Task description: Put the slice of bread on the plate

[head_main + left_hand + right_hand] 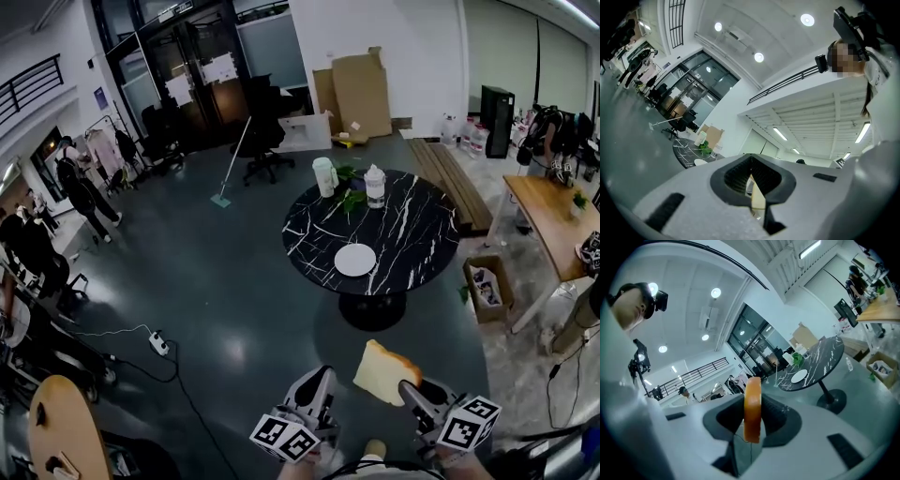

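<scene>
My right gripper point(410, 392) is shut on the slice of bread point(383, 371), held in the air over the floor, short of the table. In the right gripper view the bread point(753, 404) stands edge-on between the pads of the right gripper point(752, 417). The white plate point(354, 260) lies bare on the near part of the round black marble table point(412, 234); it shows far off as the plate point(799, 376) in that view too. My left gripper point(312, 394) hangs beside the bread, jaws together with nothing in them; in its own view the left gripper point(752, 187) shows only a thin slit.
A white cup point(324, 176), a bottle point(375, 186) and green leaves point(352, 199) stand on the table's far side. A cardboard box point(487, 286) sits on the floor right of the table, a wooden desk point(553, 220) beyond. A power strip point(157, 344) and cable lie on the floor at the left.
</scene>
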Demonstrator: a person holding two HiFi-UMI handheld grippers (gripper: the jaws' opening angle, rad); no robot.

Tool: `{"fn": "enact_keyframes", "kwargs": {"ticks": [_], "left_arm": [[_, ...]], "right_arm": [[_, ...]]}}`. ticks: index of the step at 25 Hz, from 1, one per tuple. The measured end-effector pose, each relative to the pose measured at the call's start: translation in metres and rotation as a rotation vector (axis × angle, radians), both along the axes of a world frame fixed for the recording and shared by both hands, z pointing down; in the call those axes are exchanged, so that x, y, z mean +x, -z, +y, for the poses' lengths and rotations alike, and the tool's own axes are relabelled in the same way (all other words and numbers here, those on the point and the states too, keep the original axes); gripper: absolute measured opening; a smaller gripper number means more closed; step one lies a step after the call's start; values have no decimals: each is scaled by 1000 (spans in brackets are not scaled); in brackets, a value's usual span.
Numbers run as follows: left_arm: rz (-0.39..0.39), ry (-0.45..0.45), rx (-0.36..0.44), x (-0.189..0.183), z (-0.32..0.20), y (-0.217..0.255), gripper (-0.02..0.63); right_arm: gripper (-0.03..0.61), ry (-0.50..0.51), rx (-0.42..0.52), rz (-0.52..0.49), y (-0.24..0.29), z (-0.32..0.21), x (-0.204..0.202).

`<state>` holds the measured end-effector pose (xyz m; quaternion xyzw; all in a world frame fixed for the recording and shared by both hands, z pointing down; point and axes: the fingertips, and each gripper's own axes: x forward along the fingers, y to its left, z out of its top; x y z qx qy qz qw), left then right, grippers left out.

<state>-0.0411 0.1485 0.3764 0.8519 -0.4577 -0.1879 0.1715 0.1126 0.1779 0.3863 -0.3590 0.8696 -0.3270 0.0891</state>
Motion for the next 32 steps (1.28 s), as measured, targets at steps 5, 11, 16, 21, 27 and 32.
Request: {"fn": "enact_keyframes", "kwargs": {"ticks": [5, 11, 16, 21, 27, 32], "left_arm": [[-25, -11, 25, 15, -15, 0, 8], [-60, -17, 14, 21, -16, 0, 8], [-64, 0, 6, 15, -27, -7, 8], [-63, -11, -11, 12, -53, -16, 8], [-71, -53, 13, 13, -99, -18, 8], [-64, -77, -5, 13, -135, -25, 8]], "right_arm": [[89, 16, 23, 9, 1, -15, 1], [89, 30, 10, 4, -3, -16, -3], [89, 19, -11, 4, -15, -29, 0], [89, 2, -12, 0, -16, -50, 0], [89, -37, -30, 20, -21, -88, 4], [89, -35, -38, 30, -22, -122, -2]]}}
